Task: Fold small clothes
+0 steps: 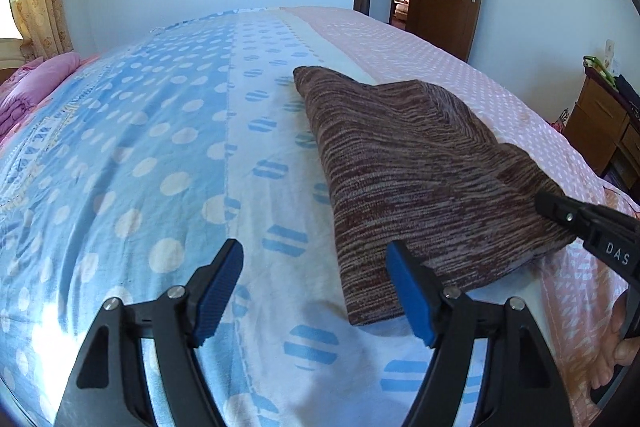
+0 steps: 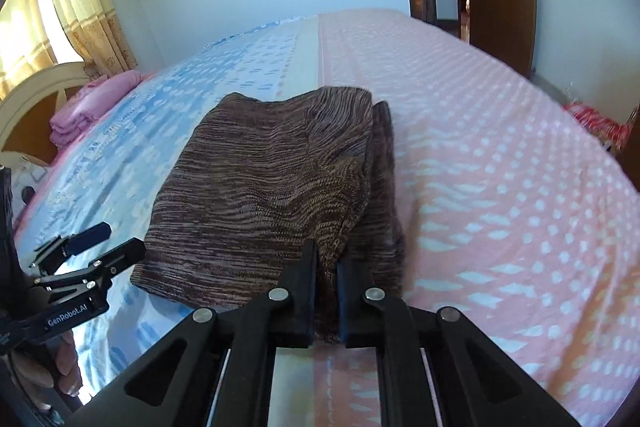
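Two tools, one corner gripped

Two tools work a brown striped knit garment [image 2: 264, 183] that lies partly folded on the bed [image 1: 120, 155], across the seam where the blue dotted sheet meets the pink one. The right tool [image 2: 326, 291] is clenched on the garment's near right corner, a pinch of knit squeezed between its pads. The left tool [image 1: 316, 291] is released, jaws wide, with nothing between them; its right finger sits just at the garment's near left edge, while the rest of the cloth lies ahead and to its right. The garment's long axis runs away from both tools toward the far side of the bed. Judging by this, the right hand is the one placed to carry the near edge; the left would first have to shift right to catch its corner.
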The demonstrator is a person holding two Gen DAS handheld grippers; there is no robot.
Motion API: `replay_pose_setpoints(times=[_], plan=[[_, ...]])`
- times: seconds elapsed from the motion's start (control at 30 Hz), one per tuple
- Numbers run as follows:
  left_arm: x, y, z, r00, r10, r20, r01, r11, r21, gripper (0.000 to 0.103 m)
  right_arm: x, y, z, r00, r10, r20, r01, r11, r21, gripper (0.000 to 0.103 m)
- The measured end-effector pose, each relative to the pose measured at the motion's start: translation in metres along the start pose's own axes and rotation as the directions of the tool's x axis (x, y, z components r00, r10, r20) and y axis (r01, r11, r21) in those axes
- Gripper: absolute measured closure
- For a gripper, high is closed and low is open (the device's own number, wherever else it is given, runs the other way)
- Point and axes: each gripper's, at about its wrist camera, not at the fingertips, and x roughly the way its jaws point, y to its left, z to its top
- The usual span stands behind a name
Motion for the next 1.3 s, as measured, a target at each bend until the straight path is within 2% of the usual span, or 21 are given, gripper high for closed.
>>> replay_pose_setpoints(times=[0.07,0.13,0.27,0.33,0.4,0.43,0.47,0.5,0.57,0.63,0.7,0.8,0.93,1.03,1.07,1.1,1.17,1.2,1.3], plan=[[0.002,-0.002,0.000,1.000,0.001,0.000,-0.001,1.000,0.005,0.027,0.009,-0.004,-0.004,0.998,-0.041,-0.040,0.041,0.999,-0.004,0.097],[0.005,-0.004,-0.001,1.000,0.004,-0.006,-0.004,1.000,0.010,0.027,0.025,-0.010,-0.012,0.994,-0.030,-0.101,0.033,0.999,0.028,0.097],[0.012,-0.003,-0.005,1.000,0.004,-0.027,-0.004,1.000,0.005,0.027,0.024,0.000,-0.011,0.994,-0.064,-0.091,0.062,0.998,-0.017,0.096],[0.012,0.002,-0.004,0.999,-0.010,-0.034,0.010,1.000,-0.006,0.027,0.020,-0.003,-0.009,0.994,-0.047,-0.097,0.047,0.999,-0.001,0.093],[0.007,0.010,0.000,1.000,-0.014,-0.011,0.014,1.000,-0.016,0.027,0.009,-0.015,-0.004,0.996,-0.026,-0.081,0.030,0.998,0.051,0.082],[0.004,0.015,0.005,1.000,-0.011,0.012,0.011,1.000,-0.019,0.026,-0.002,-0.022,0.002,0.999,-0.022,-0.039,0.025,0.997,0.073,0.080],[0.002,0.018,0.010,0.999,-0.009,0.031,0.009,1.000,-0.021,0.026,-0.009,-0.025,0.007,1.000,-0.022,-0.006,0.023,0.996,0.084,0.071],[0.000,0.021,0.017,0.999,-0.005,0.051,0.007,1.000,-0.025,0.023,-0.017,-0.027,0.013,0.999,-0.026,0.032,0.023,0.995,0.095,0.054],[0.002,0.022,0.032,0.997,0.005,0.077,-0.003,1.000,-0.028,0.020,-0.023,-0.031,0.034,0.996,-0.014,0.083,0.005,0.995,0.103,0.032],[0.008,0.020,0.047,0.996,0.012,0.091,-0.009,0.999,-0.034,0.020,-0.016,-0.028,0.053,0.994,-0.007,0.106,-0.001,0.997,0.074,0.032],[0.017,0.018,0.060,0.995,0.009,0.103,-0.004,0.999,-0.048,0.020,0.004,-0.021,0.071,0.994,-0.039,0.102,0.037,0.999,0.025,0.034],[0.040,0.010,0.074,0.996,0.015,0.088,-0.010,0.998,-0.061,0.020,0.045,-0.018,0.093,0.997,-0.054,0.057,0.054,0.999,-0.006,0.045],[0.073,0.002,0.082,0.998,0.042,0.055,-0.038,0.997,-0.069,0.020,0.099,-0.022,0.106,0.996,-0.090,-0.008,0.090,0.996,-0.015,0.045],[0.091,0.001,0.077,0.998,0.056,0.034,-0.053,0.996,-0.071,0.019,0.122,-0.021,0.104,0.997,-0.072,-0.029,0.071,0.996,-0.051,0.045],[0.097,0.001,0.073,0.998,0.059,0.022,-0.057,0.996,-0.074,0.019,0.126,-0.021,0.101,0.998,-0.058,-0.033,0.056,0.996,-0.063,0.054],[0.100,0.002,0.072,0.998,0.056,0.017,-0.054,0.995,-0.081,0.015,0.129,-0.021,0.100,0.999,-0.021,-0.037,0.018,0.998,-0.066,0.081],[0.103,0.012,0.073,0.999,0.037,0.001,-0.037,0.990,-0.134,0.006,0.126,-0.019,0.098,0.999,-0.032,-0.016,0.030,0.997,-0.078,0.094],[0.106,0.015,0.073,0.999,0.033,-0.011,-0.034,0.987,-0.155,0.000,0.125,-0.019,0.097,0.999,-0.036,-0.005,0.036,0.996,-0.076,0.095],[0.112,0.024,0.071,0.999,-0.019,-0.030,0.012,0.976,-0.218,0.000,0.108,-0.022,0.095,0.992,-0.099,0.080,0.102,0.994,-0.034,0.100]])
